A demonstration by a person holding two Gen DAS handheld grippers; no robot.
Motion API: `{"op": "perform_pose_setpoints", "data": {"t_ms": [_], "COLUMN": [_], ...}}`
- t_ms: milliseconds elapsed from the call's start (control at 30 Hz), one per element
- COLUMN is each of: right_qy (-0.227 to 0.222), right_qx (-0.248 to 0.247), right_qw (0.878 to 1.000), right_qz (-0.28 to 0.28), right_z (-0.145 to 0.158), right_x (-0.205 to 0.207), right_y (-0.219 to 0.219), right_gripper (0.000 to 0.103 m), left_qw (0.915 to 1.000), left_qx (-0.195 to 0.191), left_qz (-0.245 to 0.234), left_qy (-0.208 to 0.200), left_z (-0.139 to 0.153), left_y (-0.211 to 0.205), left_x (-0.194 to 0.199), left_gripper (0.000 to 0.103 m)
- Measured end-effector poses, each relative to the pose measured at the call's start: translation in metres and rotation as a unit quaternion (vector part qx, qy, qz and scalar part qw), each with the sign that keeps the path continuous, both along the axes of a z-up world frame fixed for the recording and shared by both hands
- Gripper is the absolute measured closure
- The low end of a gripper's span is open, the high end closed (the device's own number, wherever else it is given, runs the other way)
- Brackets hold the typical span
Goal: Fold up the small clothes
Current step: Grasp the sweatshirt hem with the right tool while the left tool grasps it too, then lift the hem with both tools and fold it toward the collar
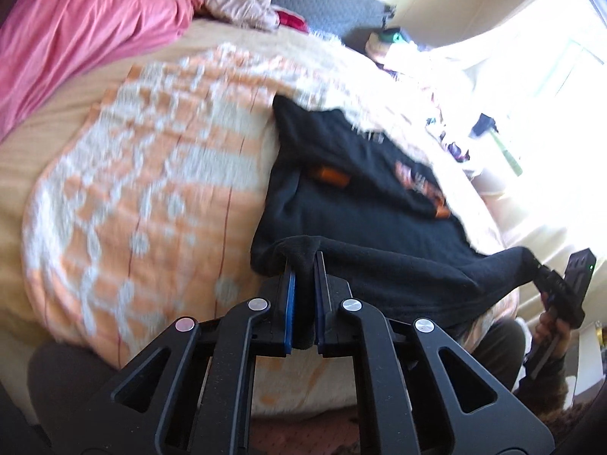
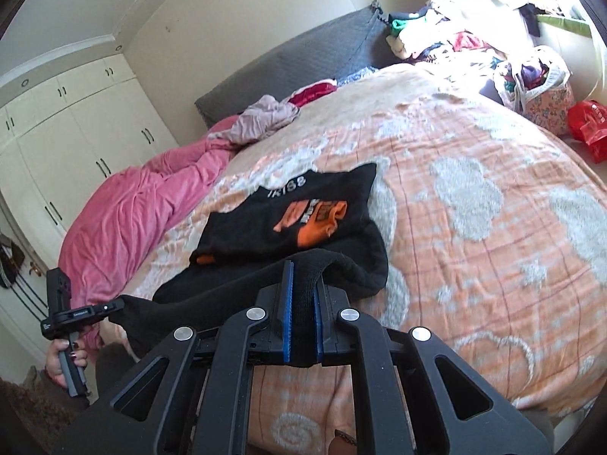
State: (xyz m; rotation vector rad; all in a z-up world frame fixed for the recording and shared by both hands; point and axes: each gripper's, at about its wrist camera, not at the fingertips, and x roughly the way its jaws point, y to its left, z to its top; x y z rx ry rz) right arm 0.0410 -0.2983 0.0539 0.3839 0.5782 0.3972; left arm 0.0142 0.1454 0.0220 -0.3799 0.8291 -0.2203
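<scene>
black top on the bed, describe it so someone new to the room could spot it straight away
Start at the bed's orange-and-white blanket. Near its front edge lies the black top, its near hem pinched by the left gripper and right gripper. It is the only black garment, with orange print on it.

pink duvet point(image 2: 125, 212) beside white wardrobe point(image 2: 64, 132).

Left gripper point(image 1: 302, 265) is clamping fully — both blue pads are pinching black fabric, fingers pointing down and forward. Right gripper point(image 2: 302, 273) is doing the same, 2 pads pressing on black fabric. Each is being held by a hand on its handle — left hand point(image 2: 66, 360), right hand point(image 1: 552, 328).
</scene>
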Motion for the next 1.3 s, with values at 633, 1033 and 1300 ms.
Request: {"op": "perform_pose_setpoints", "data": {"t_ms": [633, 1033, 1300], "right_qy": [-0.058, -0.052, -0.02], "right_qx": [-0.054, -0.063, -0.06], "right_qw": [0.996, 0.995, 0.995], "right_qz": [-0.033, -0.057, -0.075], "right_z": [0.043, 0.048, 0.04], "right_x": [0.056, 0.105, 0.142], "right_y": [0.018, 0.023, 0.015], "right_gripper": [0.095, 0.095, 0.095], "left_qw": [0.9977, 0.9956, 0.9954], "left_qx": [-0.011, -0.007, 0.013], "left_qz": [0.03, 0.047, 0.041], "left_qy": [-0.06, -0.081, -0.086], "left_z": [0.033, 0.043, 0.048], "left_y": [0.004, 0.003, -0.004], "left_x": [0.077, 0.118, 0.154], "left_gripper": [0.101, 0.101, 0.101]}}
